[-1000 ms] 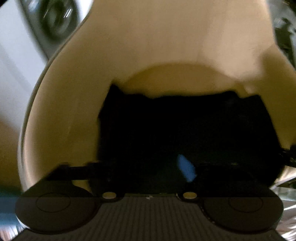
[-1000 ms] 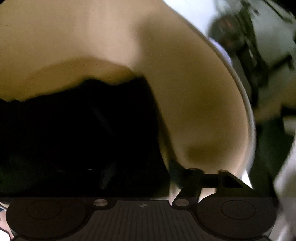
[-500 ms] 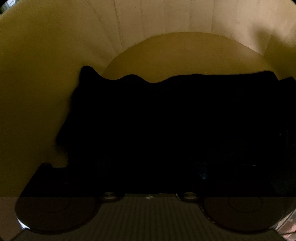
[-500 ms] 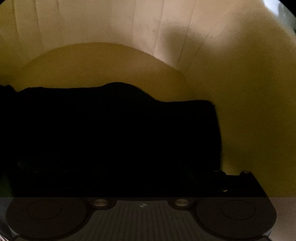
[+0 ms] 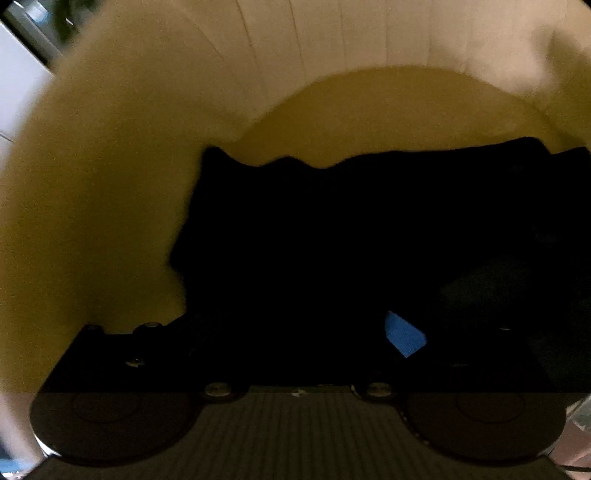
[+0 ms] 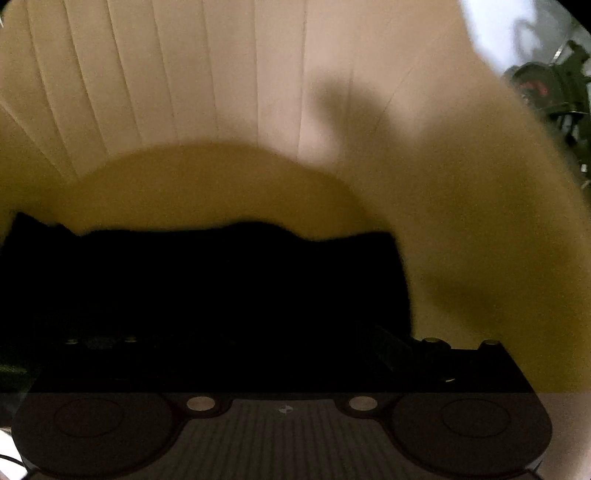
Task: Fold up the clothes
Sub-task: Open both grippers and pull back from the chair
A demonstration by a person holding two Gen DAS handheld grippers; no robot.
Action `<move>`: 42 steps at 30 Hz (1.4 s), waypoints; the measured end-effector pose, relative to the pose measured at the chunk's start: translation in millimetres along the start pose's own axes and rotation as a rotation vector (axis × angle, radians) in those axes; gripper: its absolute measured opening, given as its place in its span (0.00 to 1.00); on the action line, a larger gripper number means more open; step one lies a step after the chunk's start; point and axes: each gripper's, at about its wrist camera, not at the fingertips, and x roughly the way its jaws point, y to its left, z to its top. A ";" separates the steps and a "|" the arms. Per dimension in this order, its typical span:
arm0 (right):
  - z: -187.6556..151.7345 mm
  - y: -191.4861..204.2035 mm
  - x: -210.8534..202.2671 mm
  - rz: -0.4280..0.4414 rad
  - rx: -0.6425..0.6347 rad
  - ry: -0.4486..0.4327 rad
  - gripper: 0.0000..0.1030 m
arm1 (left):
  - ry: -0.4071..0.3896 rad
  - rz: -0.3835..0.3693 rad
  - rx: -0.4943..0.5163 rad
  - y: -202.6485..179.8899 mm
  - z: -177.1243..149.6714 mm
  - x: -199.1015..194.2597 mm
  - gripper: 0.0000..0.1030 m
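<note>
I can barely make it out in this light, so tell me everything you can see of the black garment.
The black garment looks like soft dark fabric, folded into a wide, roughly rectangular bundle with a wavy far edge. It lies flat on the seat of a cream chair, its left end against the curved padded side. A small blue tag shows near its front edge. Texture and seams are lost in shadow.

Chair walls [image 6: 221,74] around (seemingly) garment [image 6: 203,288]

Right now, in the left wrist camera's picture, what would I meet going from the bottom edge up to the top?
Ribbed camera mount → blue tag → black garment → yellow seat cushion → cream ribbed chair back.
</note>
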 end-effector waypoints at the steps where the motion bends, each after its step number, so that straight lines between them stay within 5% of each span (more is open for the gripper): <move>1: -3.1 -1.3 -21.7 0.010 0.004 -0.020 0.99 | -0.014 0.000 -0.008 -0.6 -8.2 -17.7 0.99; 12: -52.3 -12.7 -237.0 0.067 -0.070 -0.238 0.99 | -0.164 -0.021 -0.207 8.3 -104.1 -212.7 1.00; 17: -90.6 -20.6 -345.3 0.072 -0.063 -0.251 0.99 | -0.249 0.068 -0.163 5.1 -144.9 -297.2 1.00; 21: -138.5 -27.0 -432.3 0.106 -0.048 -0.257 0.99 | -0.299 0.047 -0.127 14.1 -188.7 -358.9 1.00; 26: -206.2 -32.4 -515.4 0.094 0.047 -0.278 0.99 | -0.381 0.117 -0.046 17.1 -238.1 -395.3 1.00; 34: -313.8 5.6 -590.1 0.002 0.170 -0.297 0.99 | -0.381 -0.043 0.017 46.3 -321.1 -432.8 1.00; 42: -410.6 43.4 -636.9 -0.070 0.209 -0.336 0.99 | -0.400 -0.110 0.059 49.5 -367.5 -452.4 1.00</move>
